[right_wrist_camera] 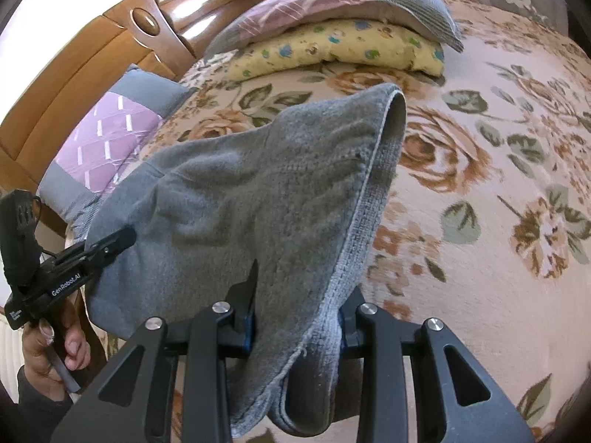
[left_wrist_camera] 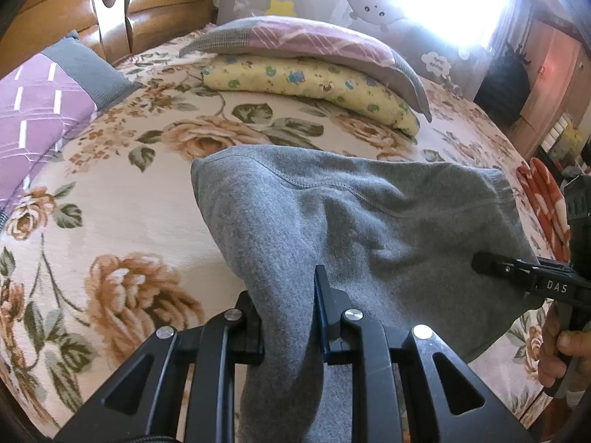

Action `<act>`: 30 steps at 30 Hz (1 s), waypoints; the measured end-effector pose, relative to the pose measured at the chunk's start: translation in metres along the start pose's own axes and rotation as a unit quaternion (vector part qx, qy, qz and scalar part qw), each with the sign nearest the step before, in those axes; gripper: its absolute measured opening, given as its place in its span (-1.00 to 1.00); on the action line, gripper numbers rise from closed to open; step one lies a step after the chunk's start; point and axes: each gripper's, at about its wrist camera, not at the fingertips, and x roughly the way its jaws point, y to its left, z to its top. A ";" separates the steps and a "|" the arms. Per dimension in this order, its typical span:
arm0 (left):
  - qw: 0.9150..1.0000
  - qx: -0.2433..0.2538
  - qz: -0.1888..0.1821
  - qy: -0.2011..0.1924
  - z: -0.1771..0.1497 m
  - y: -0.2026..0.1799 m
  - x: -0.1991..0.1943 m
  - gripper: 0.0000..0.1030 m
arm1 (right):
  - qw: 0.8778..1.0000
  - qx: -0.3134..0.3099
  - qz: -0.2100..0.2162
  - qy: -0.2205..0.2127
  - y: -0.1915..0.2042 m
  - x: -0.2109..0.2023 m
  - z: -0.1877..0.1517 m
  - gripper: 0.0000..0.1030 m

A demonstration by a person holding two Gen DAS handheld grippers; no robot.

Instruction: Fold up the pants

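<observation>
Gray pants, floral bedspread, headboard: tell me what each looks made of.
Gray pants: soft knit, probably cotton fleece; heathered matte surface, stitched seams, a looped inner face at the edge. Floral bedspread: plush, short-pile fabric with a printed or woven rose pattern, slightly sheened. Headboard: wood or wood veneer, glossy lacquer, judging by grain and bright reflections.

From the left wrist we look forward along the fingers, close over the gray pants (left_wrist_camera: 369,221), toward the wooden headboard (left_wrist_camera: 110,7). From the right wrist we face the same way, equally near. Both views share the floral bedspread (left_wrist_camera: 147,221), the stacked pillows (right_wrist_camera: 332,37) and the pants (right_wrist_camera: 240,203).
</observation>
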 end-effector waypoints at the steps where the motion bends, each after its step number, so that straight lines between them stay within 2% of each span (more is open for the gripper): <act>1: 1.000 0.000 0.000 0.002 -0.001 0.000 0.002 -0.62 | 1.000 0.002 0.000 0.003 -0.002 0.002 0.000 -0.36; 10: 1.000 -0.003 -0.003 0.018 -0.009 0.006 0.013 -0.62 | 1.000 0.018 0.007 0.021 -0.015 0.019 -0.007 -0.36; 14: 1.000 -0.002 -0.009 0.014 -0.006 0.005 0.006 -0.62 | 0.999 0.031 0.024 0.017 -0.018 0.013 -0.007 -0.36; 19: 1.000 0.007 -0.015 0.008 -0.003 0.003 -0.005 -0.62 | 0.999 0.020 0.034 0.006 -0.010 -0.005 -0.008 -0.36; 24: 0.999 0.012 -0.007 0.031 -0.013 0.006 0.016 -0.61 | 0.999 0.020 0.023 0.024 -0.014 0.009 -0.014 -0.36; 26: 0.999 0.015 0.001 0.038 -0.018 0.007 0.024 -0.55 | 0.999 0.018 0.011 0.034 -0.017 0.017 -0.018 -0.35; 29: 0.999 0.001 -0.002 0.045 -0.023 0.016 0.031 -0.33 | 0.999 0.018 -0.007 0.042 -0.024 0.029 -0.022 -0.15; 30: 0.999 -0.002 -0.001 0.043 -0.024 0.018 0.031 -0.21 | 0.999 0.018 -0.014 0.044 -0.027 0.032 -0.023 0.03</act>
